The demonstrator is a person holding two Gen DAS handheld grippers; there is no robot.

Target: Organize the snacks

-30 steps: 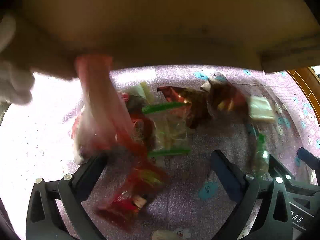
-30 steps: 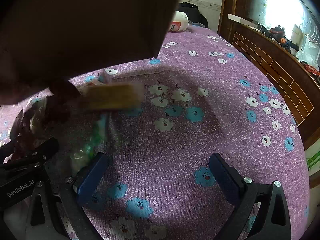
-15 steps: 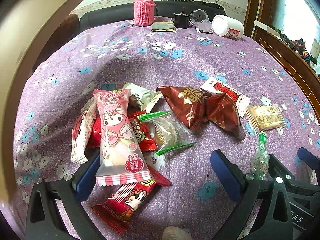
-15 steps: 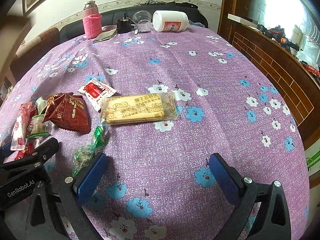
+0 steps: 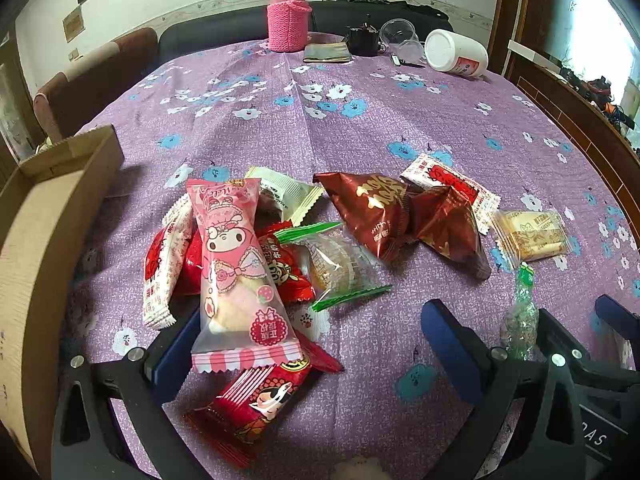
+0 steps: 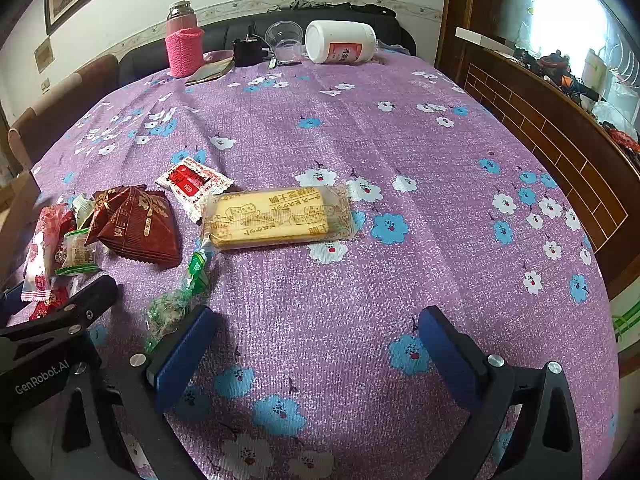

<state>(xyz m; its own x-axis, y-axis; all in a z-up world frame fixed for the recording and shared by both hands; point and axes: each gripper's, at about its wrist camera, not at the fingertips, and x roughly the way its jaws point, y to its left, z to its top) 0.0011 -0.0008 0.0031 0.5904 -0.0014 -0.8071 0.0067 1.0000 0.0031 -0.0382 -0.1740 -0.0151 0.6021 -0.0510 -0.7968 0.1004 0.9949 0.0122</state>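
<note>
A heap of wrapped snacks lies on the purple flowered tablecloth [image 5: 280,128]. In the left wrist view a pink cartoon packet [image 5: 236,272] rests on top, with red packets [image 5: 256,404] under it, a clear green-edged packet [image 5: 340,268], two dark red pouches [image 5: 376,212] and a yellow biscuit pack [image 5: 532,232]. My left gripper [image 5: 312,348] is open just before the heap, its left finger under the pink packet's edge. In the right wrist view the long biscuit pack [image 6: 276,216] lies ahead of my open right gripper [image 6: 316,344]. A green-tied candy bag [image 6: 176,304] touches its left finger.
A cardboard box [image 5: 44,232] stands at the left of the heap. At the table's far end are a pink-sleeved flask [image 5: 288,16], a black cup [image 5: 364,40], a clear cup [image 5: 396,36] and a white jar [image 5: 456,56] on its side. A wooden ledge [image 6: 560,132] runs along the right.
The cardboard box that was held over the table, with snacks falling out of it, has swung away to the left. The snacks have come to rest. Both grippers have stayed put.
</note>
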